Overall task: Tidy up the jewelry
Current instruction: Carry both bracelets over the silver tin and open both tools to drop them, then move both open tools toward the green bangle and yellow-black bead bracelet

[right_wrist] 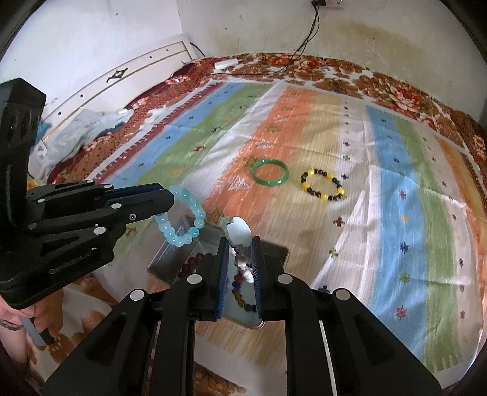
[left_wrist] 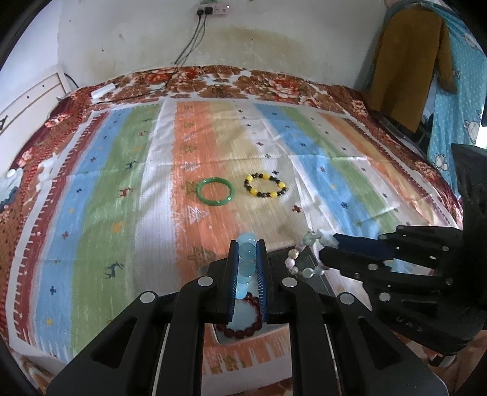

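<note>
Both claws level over tray [right_wrist: 170, 259] (bracelets pinched).

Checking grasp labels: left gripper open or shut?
Shut: left gripper fingers clamp the light blue bead bracelet, which hangs from them.

A home bedroom: bed [left_wrist: 213, 146] under striped cloth, white headboard [right_wrist: 127, 76], hung clothes [left_wrist: 411, 67], wall socket [left_wrist: 213, 11].

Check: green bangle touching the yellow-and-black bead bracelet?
Apart. The right wrist view shows a strip of bedspread between the green bangle and the yellow-and-black bead bracelet; the left wrist view shows that gap too.
</note>
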The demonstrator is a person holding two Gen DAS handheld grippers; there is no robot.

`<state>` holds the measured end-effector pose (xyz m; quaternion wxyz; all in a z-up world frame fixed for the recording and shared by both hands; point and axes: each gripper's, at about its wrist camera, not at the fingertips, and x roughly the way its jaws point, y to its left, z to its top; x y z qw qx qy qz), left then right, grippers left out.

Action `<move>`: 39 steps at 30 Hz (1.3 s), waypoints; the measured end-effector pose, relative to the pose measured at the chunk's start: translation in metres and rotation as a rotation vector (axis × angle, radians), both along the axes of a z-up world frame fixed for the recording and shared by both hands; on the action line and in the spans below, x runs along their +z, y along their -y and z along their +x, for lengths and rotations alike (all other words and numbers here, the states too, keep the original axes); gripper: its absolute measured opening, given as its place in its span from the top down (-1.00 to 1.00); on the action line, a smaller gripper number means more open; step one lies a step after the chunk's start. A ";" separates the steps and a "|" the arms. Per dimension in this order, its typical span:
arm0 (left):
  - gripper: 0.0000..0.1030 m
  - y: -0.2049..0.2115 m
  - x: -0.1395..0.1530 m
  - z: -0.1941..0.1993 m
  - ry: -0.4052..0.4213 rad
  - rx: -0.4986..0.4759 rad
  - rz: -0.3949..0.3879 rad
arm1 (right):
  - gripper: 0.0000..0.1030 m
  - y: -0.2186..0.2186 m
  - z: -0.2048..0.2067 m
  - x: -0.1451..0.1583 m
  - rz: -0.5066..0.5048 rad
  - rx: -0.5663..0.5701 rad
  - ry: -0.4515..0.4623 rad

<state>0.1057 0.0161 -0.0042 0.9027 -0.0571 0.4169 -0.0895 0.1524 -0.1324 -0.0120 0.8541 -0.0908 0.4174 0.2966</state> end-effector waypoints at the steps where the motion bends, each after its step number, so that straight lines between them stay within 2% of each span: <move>1: 0.78 -0.001 -0.002 -0.001 -0.015 -0.009 -0.027 | 0.70 0.000 -0.001 -0.002 0.002 0.002 -0.010; 3: 0.78 -0.003 -0.008 0.000 -0.046 -0.016 -0.045 | 0.69 -0.001 -0.004 -0.007 0.003 0.015 -0.031; 4: 0.76 -0.003 -0.011 0.001 -0.057 -0.012 -0.026 | 0.69 -0.001 -0.004 -0.008 0.003 0.017 -0.036; 5: 0.55 -0.003 -0.013 0.002 -0.061 -0.001 -0.005 | 0.59 -0.001 -0.004 -0.011 0.002 0.020 -0.045; 6: 0.42 -0.006 -0.014 0.002 -0.059 0.015 0.011 | 0.30 0.000 -0.004 -0.012 -0.002 0.014 -0.046; 8: 0.30 -0.012 -0.012 0.003 -0.042 0.042 0.021 | -0.01 0.005 -0.002 -0.011 -0.017 -0.017 -0.021; 12: 0.21 -0.027 -0.012 0.012 -0.039 0.115 0.075 | -0.12 0.023 0.011 -0.005 -0.010 -0.107 0.015; 17: 0.07 -0.036 -0.013 0.025 -0.046 0.139 0.113 | -0.12 0.049 0.035 -0.006 0.033 -0.228 -0.001; 20: -0.06 -0.033 -0.012 0.035 -0.033 0.150 0.156 | -0.13 0.054 0.043 -0.004 0.041 -0.260 0.008; 21: -0.10 -0.032 -0.012 0.039 -0.029 0.149 0.164 | -0.19 0.053 0.045 -0.004 0.040 -0.264 0.015; 23: -0.33 -0.029 -0.011 0.046 -0.019 0.145 0.176 | -0.33 0.050 0.052 -0.003 0.026 -0.265 0.037; 26: -0.60 -0.026 -0.012 0.056 -0.011 0.142 0.191 | -0.43 0.047 0.062 -0.005 0.013 -0.266 0.063; 32: -0.67 -0.029 -0.020 0.083 -0.044 0.141 0.176 | -0.62 0.052 0.090 -0.012 0.046 -0.299 0.024; 39: -0.69 -0.038 -0.038 0.124 -0.123 0.134 0.125 | -0.73 0.047 0.124 -0.026 0.003 -0.300 0.005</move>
